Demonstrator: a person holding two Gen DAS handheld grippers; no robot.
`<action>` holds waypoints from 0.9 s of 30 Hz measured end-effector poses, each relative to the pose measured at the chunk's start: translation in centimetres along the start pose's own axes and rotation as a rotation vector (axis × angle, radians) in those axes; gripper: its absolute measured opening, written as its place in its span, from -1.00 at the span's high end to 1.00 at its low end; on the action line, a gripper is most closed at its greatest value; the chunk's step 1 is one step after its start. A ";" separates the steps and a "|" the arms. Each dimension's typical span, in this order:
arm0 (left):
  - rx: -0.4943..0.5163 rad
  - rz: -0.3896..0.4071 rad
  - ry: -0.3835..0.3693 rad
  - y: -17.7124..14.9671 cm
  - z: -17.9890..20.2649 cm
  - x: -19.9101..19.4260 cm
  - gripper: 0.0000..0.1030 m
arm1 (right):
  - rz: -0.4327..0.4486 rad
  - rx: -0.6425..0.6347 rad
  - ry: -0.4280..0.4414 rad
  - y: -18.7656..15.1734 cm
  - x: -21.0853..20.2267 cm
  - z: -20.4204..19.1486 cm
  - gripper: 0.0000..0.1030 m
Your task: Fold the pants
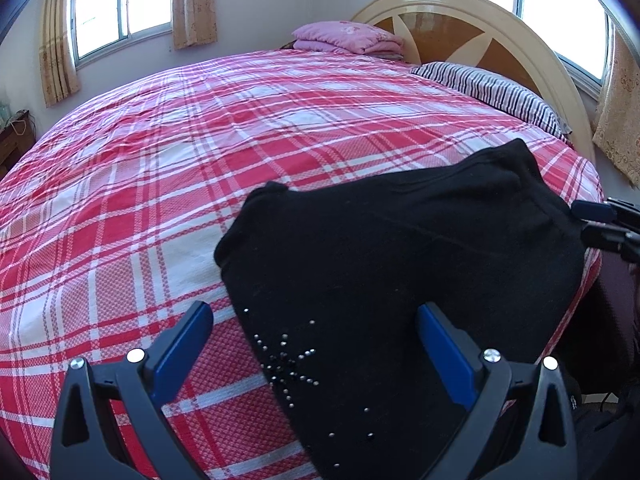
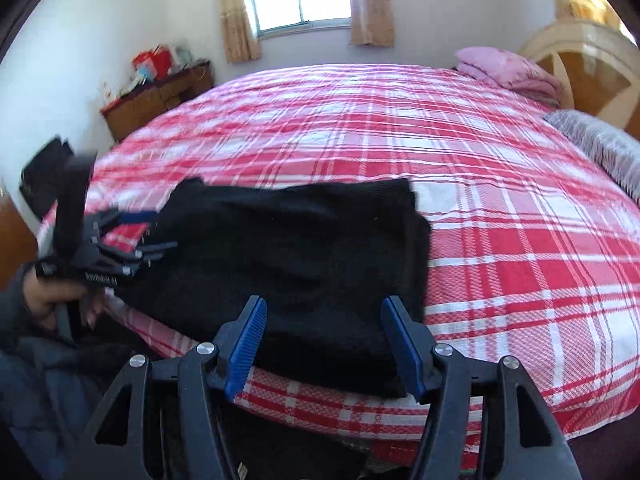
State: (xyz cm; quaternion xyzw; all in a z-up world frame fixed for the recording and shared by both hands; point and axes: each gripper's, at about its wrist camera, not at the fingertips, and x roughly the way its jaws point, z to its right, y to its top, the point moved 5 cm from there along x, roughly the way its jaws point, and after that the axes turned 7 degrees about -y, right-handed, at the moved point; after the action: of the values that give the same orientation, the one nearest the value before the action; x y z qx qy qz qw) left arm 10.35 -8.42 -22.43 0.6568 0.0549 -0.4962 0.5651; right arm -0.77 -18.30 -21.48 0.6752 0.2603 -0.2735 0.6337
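Black pants point(image 1: 400, 264) with small studs lie folded in a compact stack at the near edge of the red plaid bed point(image 1: 160, 168); they also show in the right wrist view point(image 2: 288, 256). My left gripper point(image 1: 316, 320) is open, its blue pads spread over the pants' near end, holding nothing. My right gripper point(image 2: 322, 320) is open just above the pants' near edge, empty. The left gripper also shows in the right wrist view point(image 2: 152, 232) at the pants' left end. The right gripper's tips show at the left view's right edge point(image 1: 600, 224).
A striped pillow point(image 1: 492, 92) and a folded pink blanket point(image 1: 348, 38) lie by the wooden headboard point(image 1: 460, 20). A wooden cabinet point(image 2: 160, 96) with clutter stands by the far wall. The bed's front edge point(image 2: 360, 412) drops off just below the pants.
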 end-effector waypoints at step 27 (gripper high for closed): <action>-0.147 0.052 -0.148 0.1 -1.8 0.8 -1.00 | -0.123 0.222 0.046 2.2 4.1 4.3 -0.20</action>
State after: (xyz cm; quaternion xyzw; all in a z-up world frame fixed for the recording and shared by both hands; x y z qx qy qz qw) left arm 11.89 -7.42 -23.17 0.5763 0.0322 -0.5234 0.6268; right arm 3.56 -22.75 -23.02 0.7300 0.2839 -0.3232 0.5310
